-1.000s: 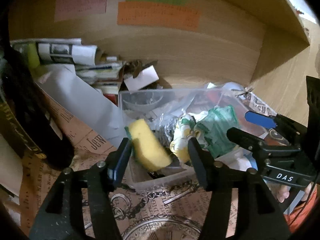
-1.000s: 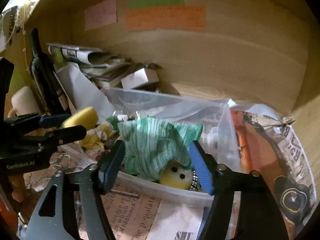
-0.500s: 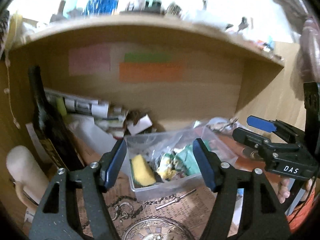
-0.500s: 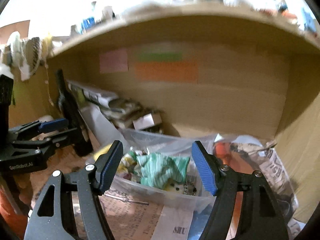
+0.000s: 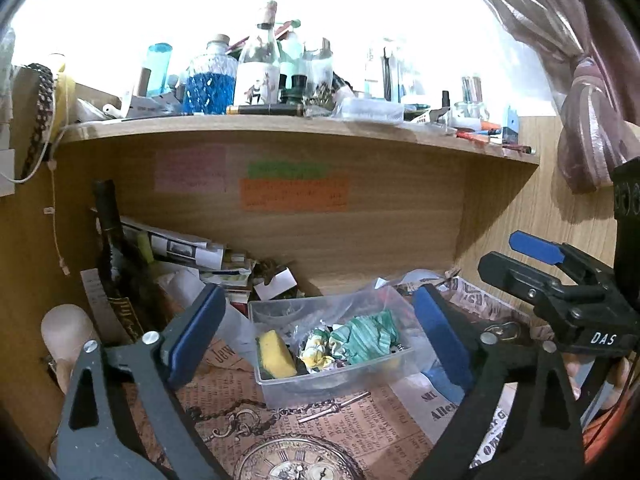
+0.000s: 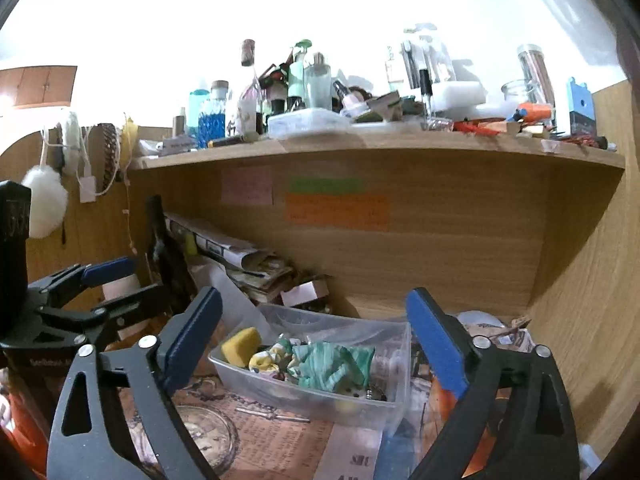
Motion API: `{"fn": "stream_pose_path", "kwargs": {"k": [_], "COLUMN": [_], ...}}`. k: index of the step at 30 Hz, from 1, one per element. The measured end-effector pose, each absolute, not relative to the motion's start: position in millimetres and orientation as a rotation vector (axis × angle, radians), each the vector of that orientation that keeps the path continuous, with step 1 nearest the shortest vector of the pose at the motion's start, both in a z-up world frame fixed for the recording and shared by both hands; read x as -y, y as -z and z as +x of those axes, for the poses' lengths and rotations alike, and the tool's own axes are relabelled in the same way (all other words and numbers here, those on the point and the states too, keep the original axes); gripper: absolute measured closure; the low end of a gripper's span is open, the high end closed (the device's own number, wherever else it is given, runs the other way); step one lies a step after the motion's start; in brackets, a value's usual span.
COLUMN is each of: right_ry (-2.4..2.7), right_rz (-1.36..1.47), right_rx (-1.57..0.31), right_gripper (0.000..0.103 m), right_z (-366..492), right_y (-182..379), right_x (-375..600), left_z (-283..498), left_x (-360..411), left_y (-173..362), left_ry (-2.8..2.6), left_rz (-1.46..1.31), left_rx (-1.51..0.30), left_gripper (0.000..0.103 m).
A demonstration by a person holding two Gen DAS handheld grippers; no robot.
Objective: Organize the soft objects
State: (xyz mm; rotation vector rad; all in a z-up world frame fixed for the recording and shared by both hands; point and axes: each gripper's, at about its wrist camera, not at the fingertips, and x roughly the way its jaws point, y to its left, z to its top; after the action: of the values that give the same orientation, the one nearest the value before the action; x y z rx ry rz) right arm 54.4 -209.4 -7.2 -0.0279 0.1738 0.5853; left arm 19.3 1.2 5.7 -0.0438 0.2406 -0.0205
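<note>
Left claw [image 5: 316, 334]: jaws spread wide, nothing between the pads, held back from the bin. Right claw [image 6: 314, 342]: likewise wide apart and empty, also clear of the bin.

Both frame the clear plastic bin [image 5: 280, 386] on the newspaper-covered bench [image 5: 248, 392]. Inside it: yellow sponge [image 5: 275, 354] upright at the left end, crumpled yellow-white cloth [image 5: 320, 354] in the middle, green striped cloth [image 5: 366, 336] touching it on the right. Small dark bits lie under the cloths; cannot identify them.

Judgement: soft items appear gathered; task looks near done.

Risks:
- Green cloth is heaped near the rim; a claw passing close could snag a fold and drag it out.
- The bin looks light; a nudge could slide it on the paper.
- The dark bottle [image 5: 114, 264] stands near the left claw; a sideways swing could tip it.
</note>
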Motion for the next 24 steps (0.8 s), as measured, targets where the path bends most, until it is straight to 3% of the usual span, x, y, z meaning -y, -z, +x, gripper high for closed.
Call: {"fn": "stream_pose_path", "kwargs": {"k": [24], "right_ry": [-0.587], "right_rz": [0.002], "right_rx": [-0.175], "right_gripper": [0.000], "right_z": [45.0], "right_y": [11.8], "right_x": [214.1], "left_z": [16.1], "left_x": [6.1], "left_y": [0.7], "left_ry": [0.010], "left_rz": [-0.033], "left_rx": [-0.243], "left_gripper": [0.001]}}
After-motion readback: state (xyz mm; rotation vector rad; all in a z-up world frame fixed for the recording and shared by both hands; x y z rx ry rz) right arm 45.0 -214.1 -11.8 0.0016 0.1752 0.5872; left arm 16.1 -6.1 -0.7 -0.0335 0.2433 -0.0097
